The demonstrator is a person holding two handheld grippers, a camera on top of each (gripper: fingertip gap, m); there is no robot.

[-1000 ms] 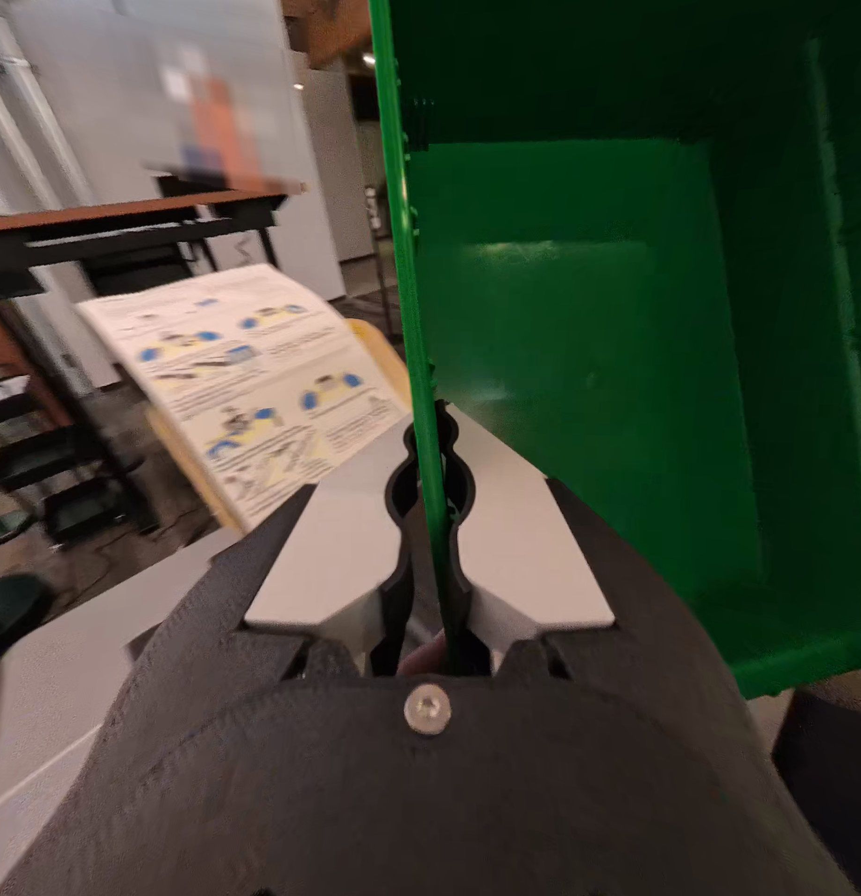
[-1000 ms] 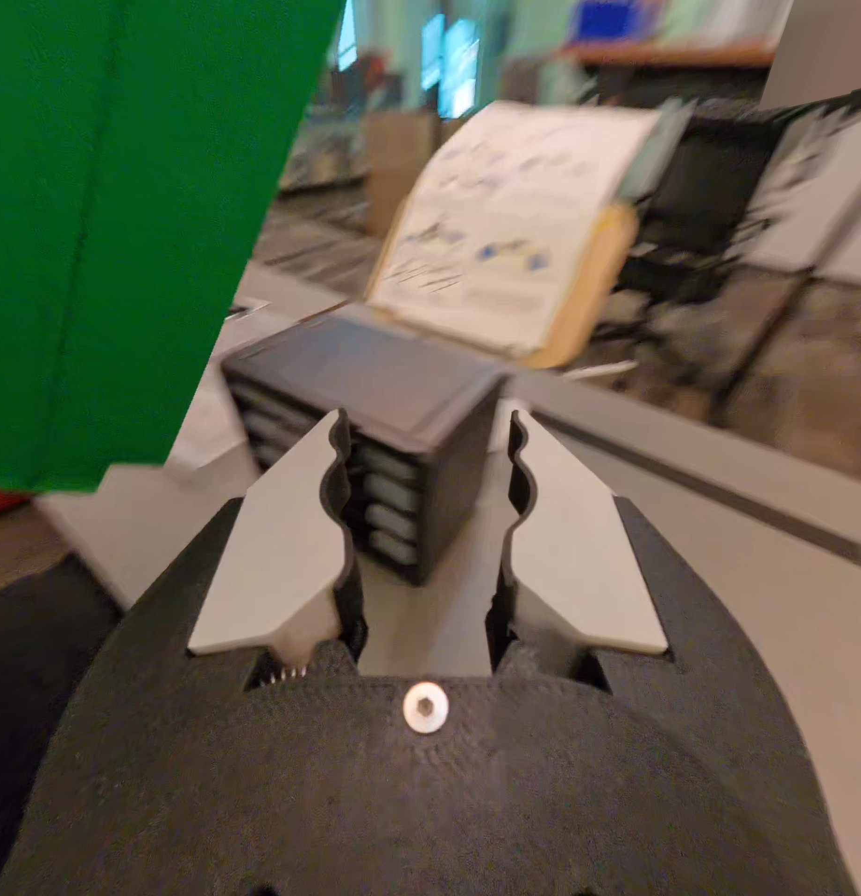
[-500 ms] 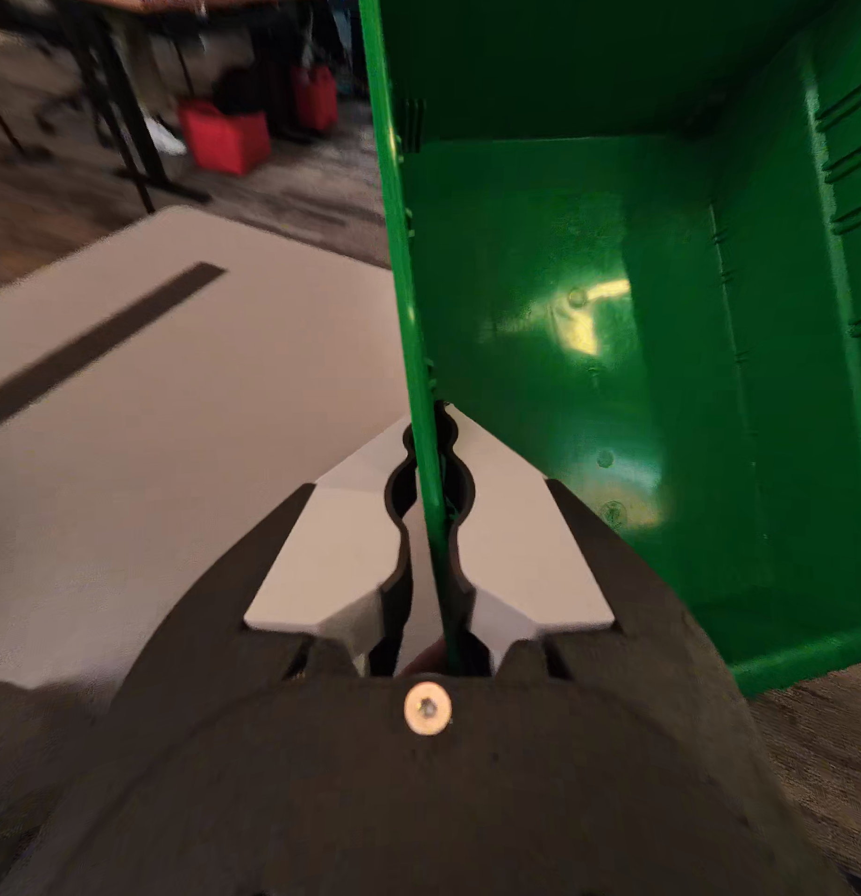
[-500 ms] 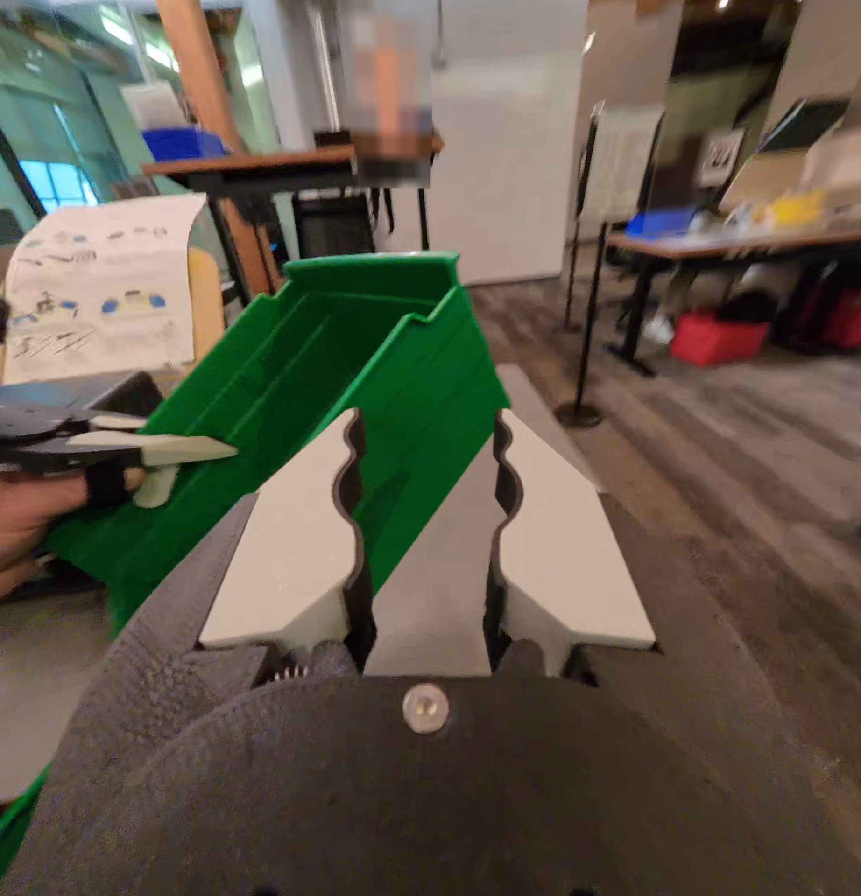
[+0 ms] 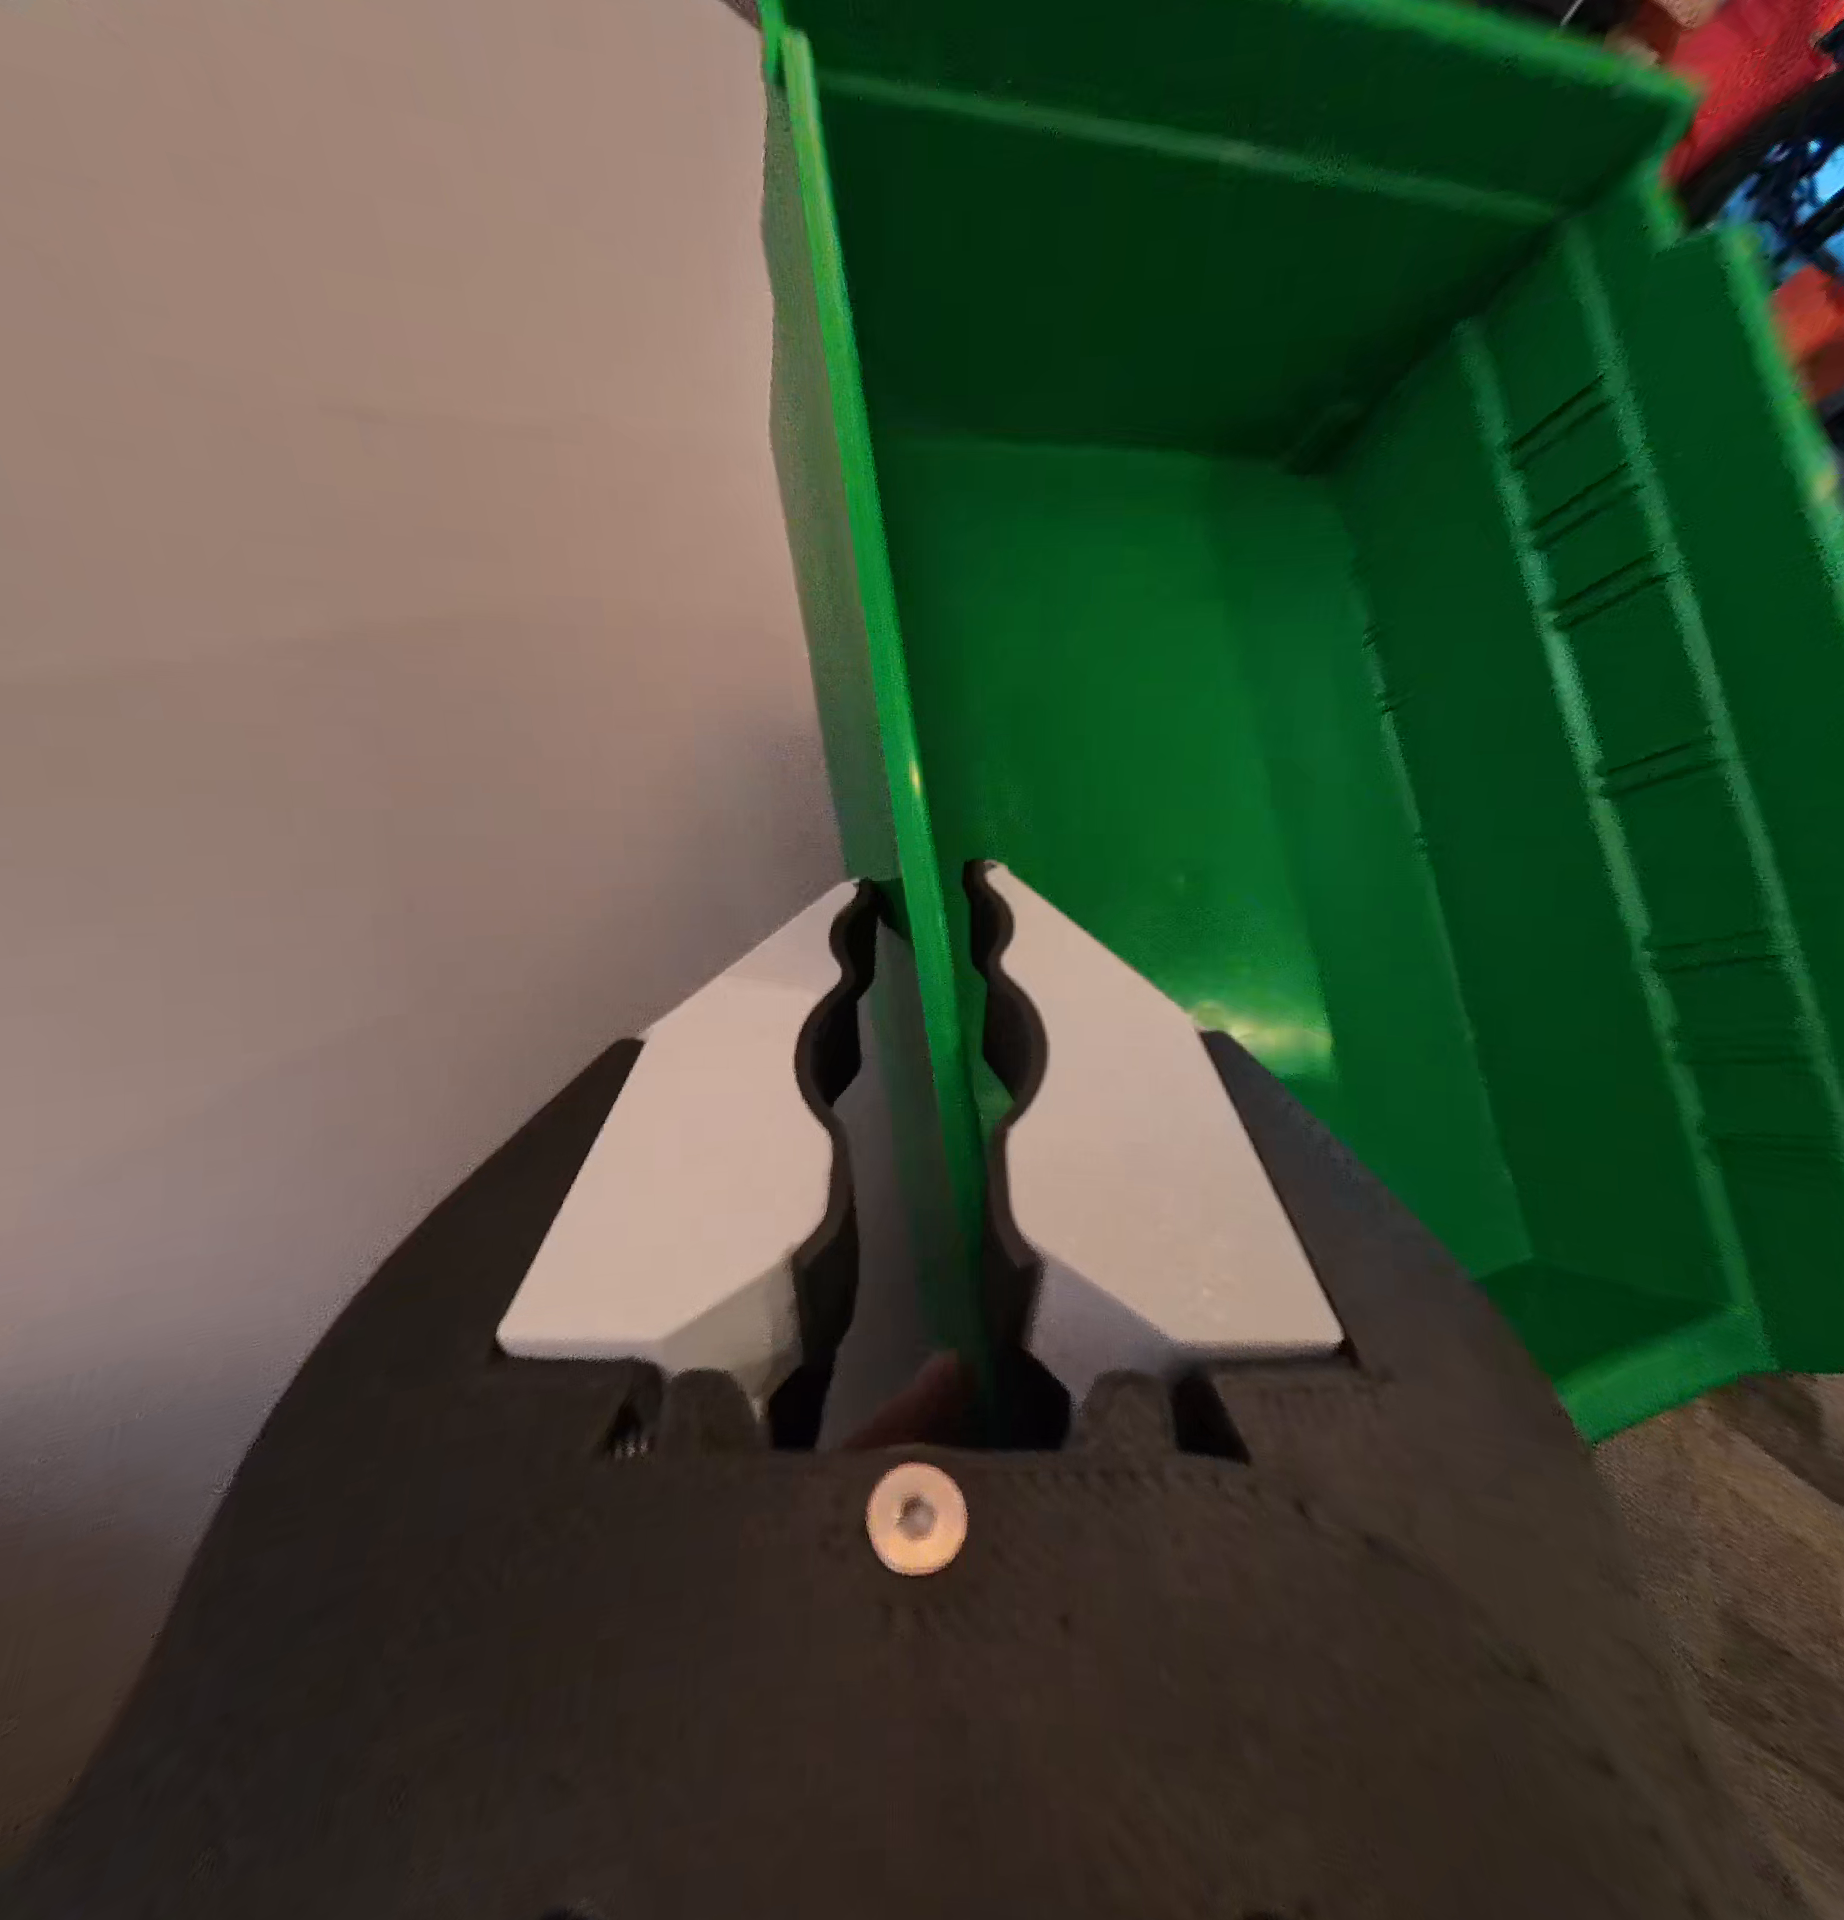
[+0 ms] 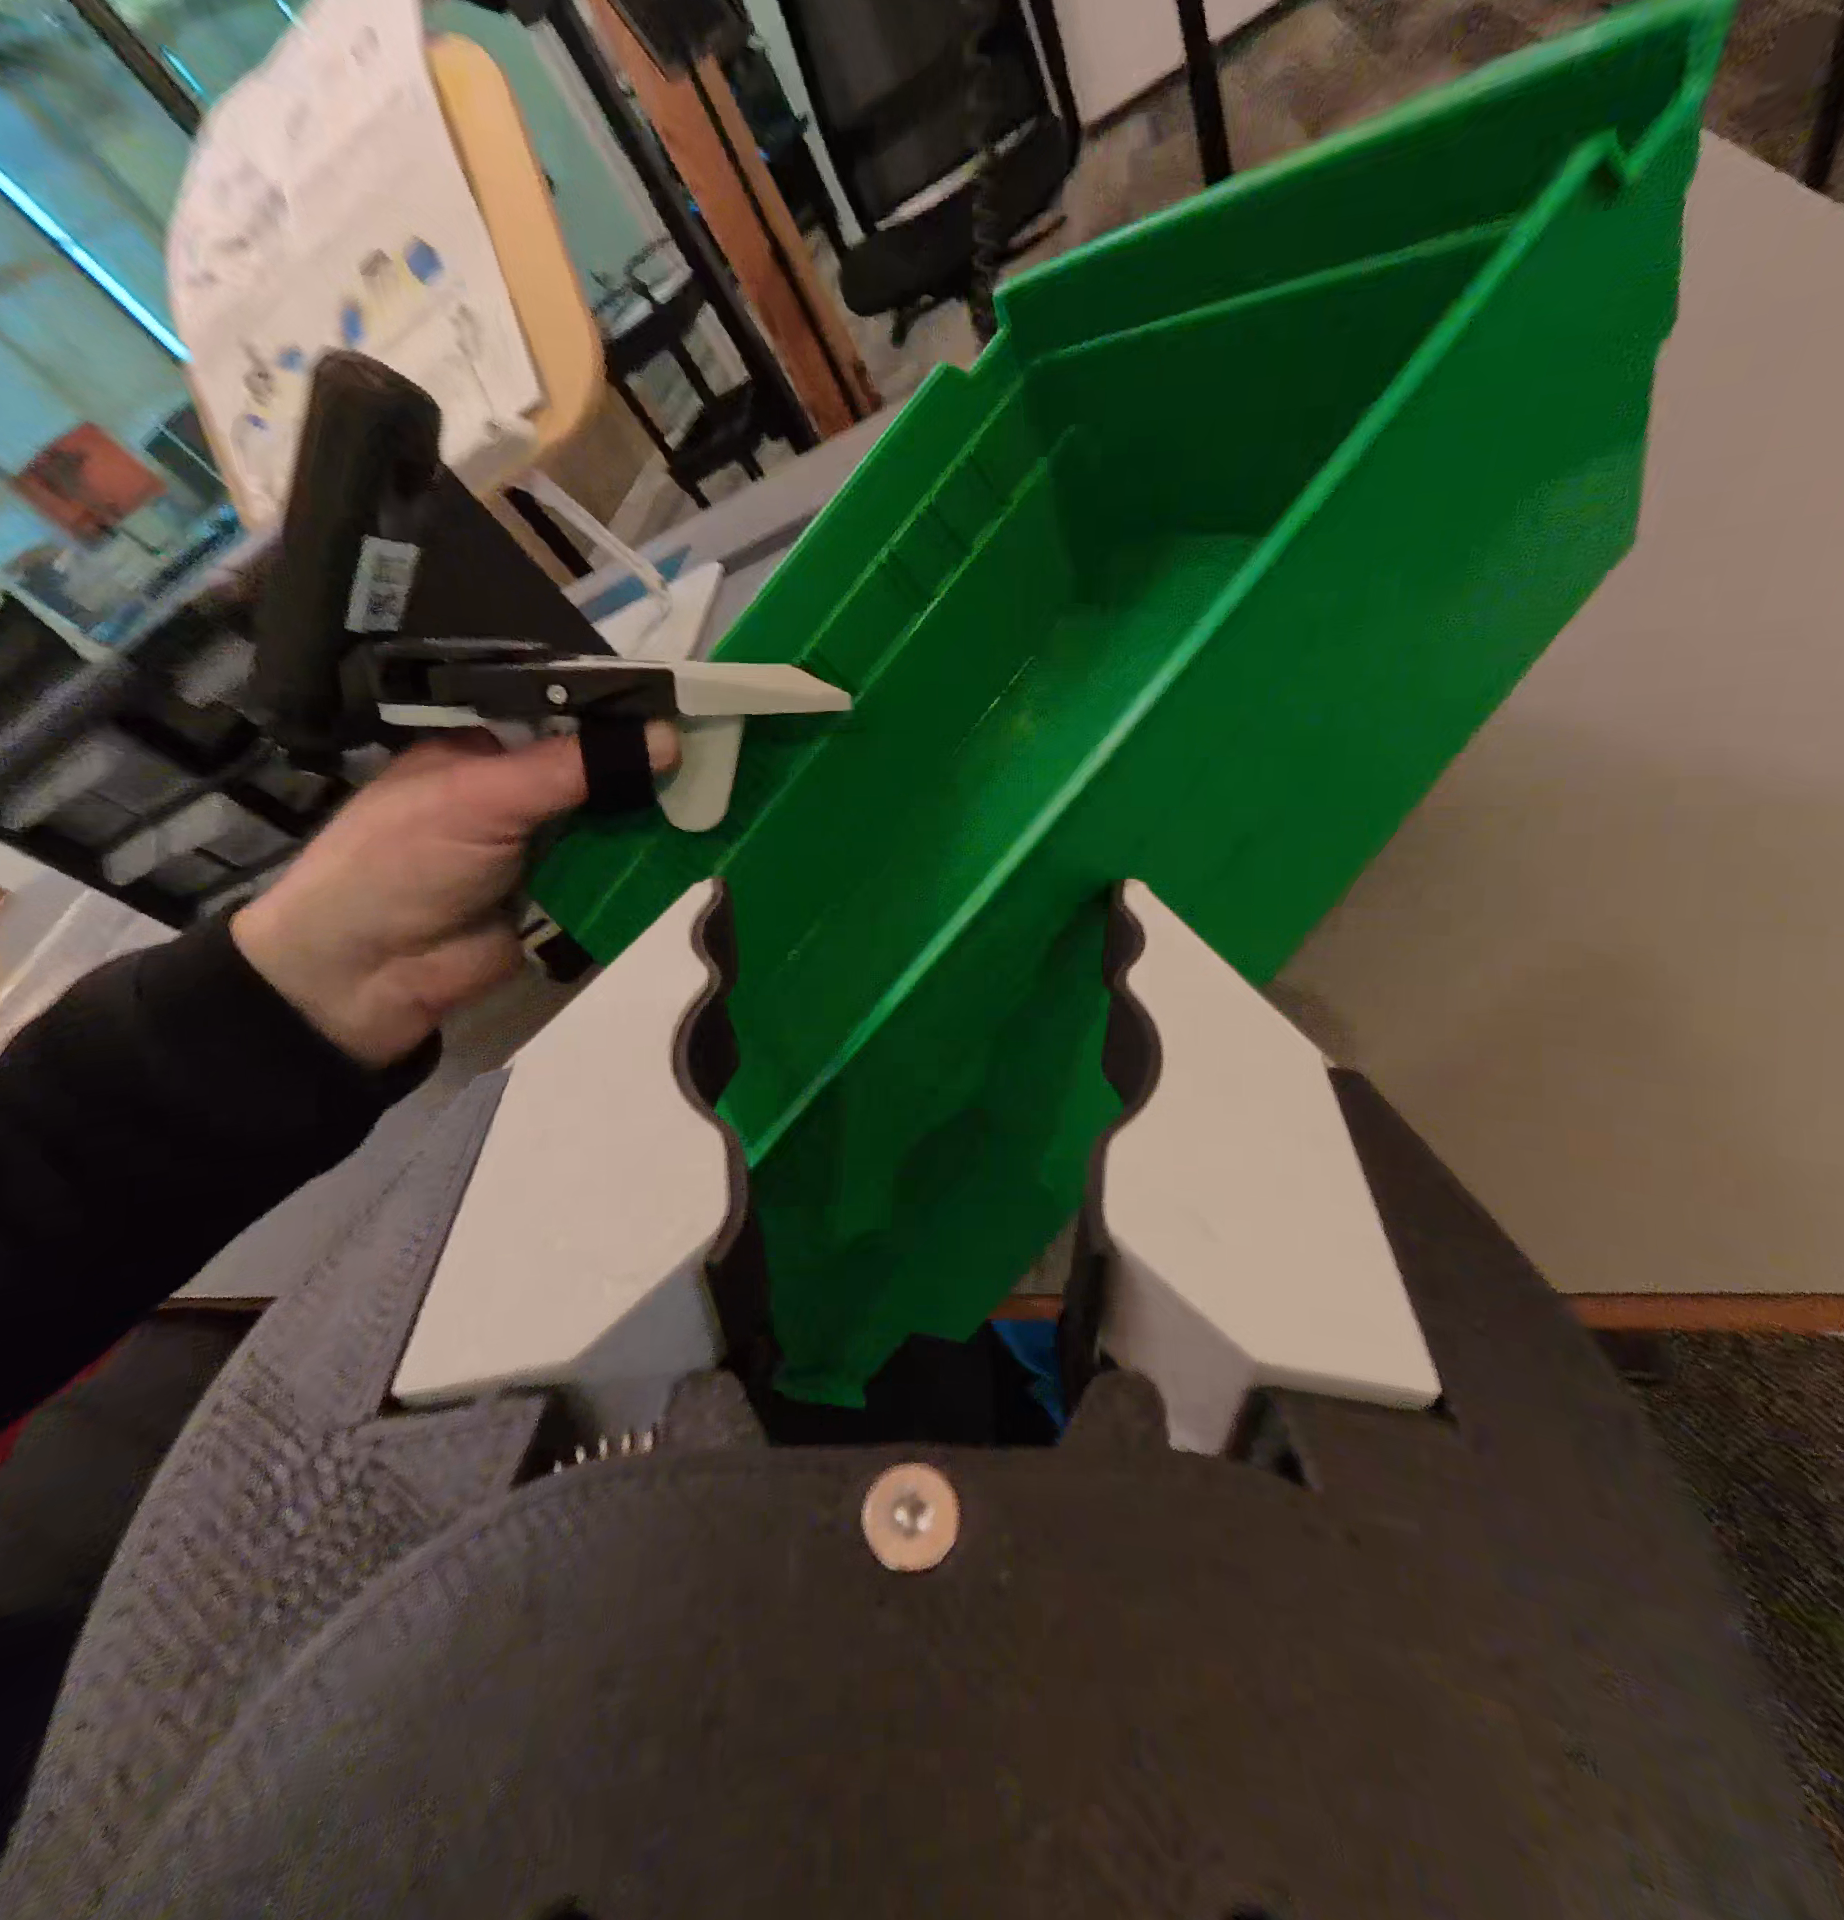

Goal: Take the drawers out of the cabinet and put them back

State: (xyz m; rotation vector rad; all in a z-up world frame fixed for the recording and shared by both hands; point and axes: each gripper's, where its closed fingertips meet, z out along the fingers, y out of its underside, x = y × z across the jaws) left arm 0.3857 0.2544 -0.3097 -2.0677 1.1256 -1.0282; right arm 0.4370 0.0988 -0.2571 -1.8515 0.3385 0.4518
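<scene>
Green plastic drawer (image 6: pixel 1157 623), only one, hangs tilted over the grey tabletop (image 6: pixel 1624 831), long axis pointing away and up. One left gripper (image 5: pixel 923 904) is narrow, around its side wall. One right gripper (image 6: pixel 913 894) is wide, its jaws straddling the near corner.

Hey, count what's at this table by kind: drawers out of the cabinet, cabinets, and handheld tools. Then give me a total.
Green plastic drawer, out of the cabinet: 1
Dark cabinet with grey drawer fronts: 1
Black-and-white two-finger tools: 2, the left tool and the right tool
Total: 4
</scene>
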